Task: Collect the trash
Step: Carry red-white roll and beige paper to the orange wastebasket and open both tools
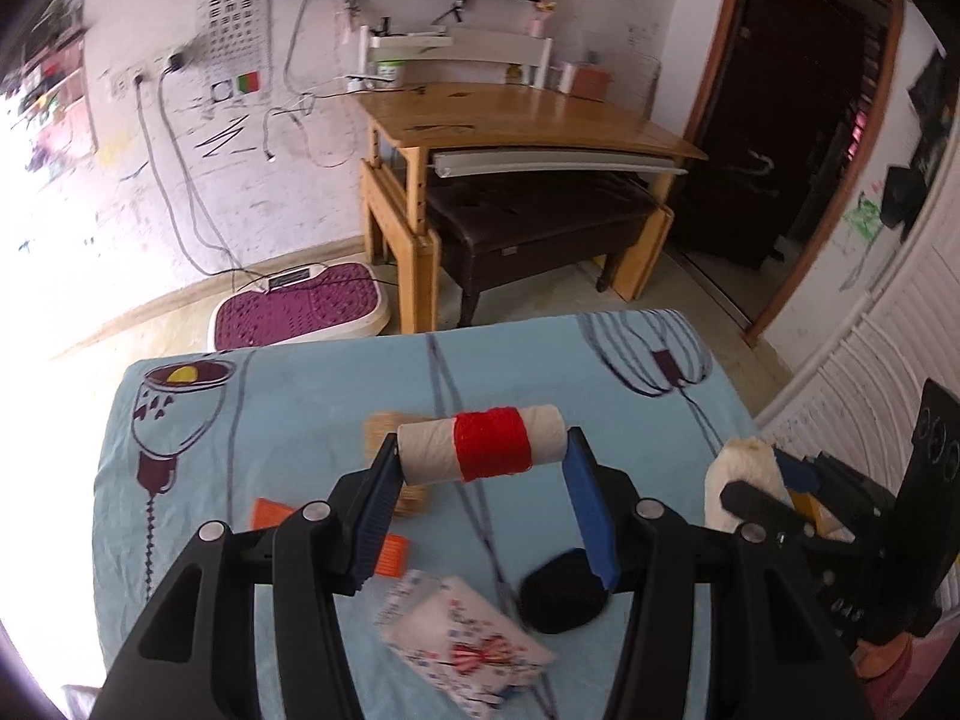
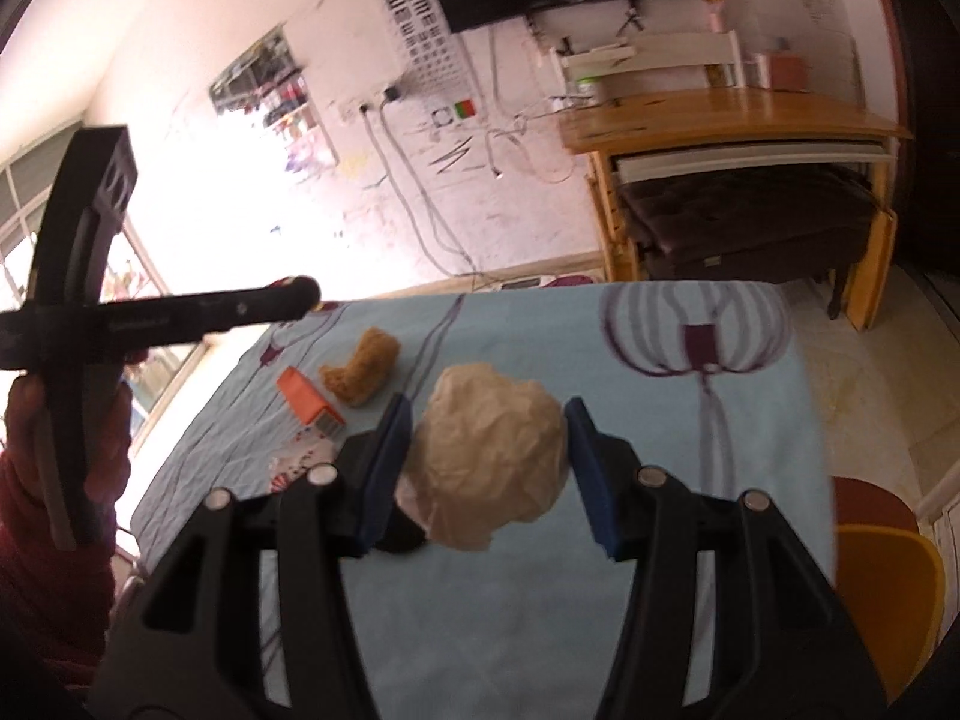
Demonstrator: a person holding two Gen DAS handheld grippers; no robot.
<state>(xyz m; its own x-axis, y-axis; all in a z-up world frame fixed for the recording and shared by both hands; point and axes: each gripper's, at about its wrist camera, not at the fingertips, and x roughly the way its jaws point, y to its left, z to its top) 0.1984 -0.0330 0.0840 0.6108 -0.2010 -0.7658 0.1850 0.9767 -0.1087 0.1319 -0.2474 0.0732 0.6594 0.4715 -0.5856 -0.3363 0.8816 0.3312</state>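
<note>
Blue pads of the left hand-held gripper (image 1: 483, 459) are clamped on the two ends of one white roll with a red band (image 1: 482, 444), held up above the tabletop (image 1: 288, 414), which is covered in a light blue cloth with dark purple drawings. The right hand-held gripper (image 2: 487, 435) grips one crumpled ball of beige paper (image 2: 489, 450) between its pads, also clear of the cloth. Left lying on the cloth are one orange box (image 2: 303, 399), one tan fuzzy lump (image 2: 362, 373), one printed white packet with a red bow pattern (image 1: 465, 639) and one black lump (image 1: 561, 597). Any print on the packet is too blurred to read. A sight-test chart (image 2: 420, 24) hangs on the scribbled wall; its symbols are unreadable.
</note>
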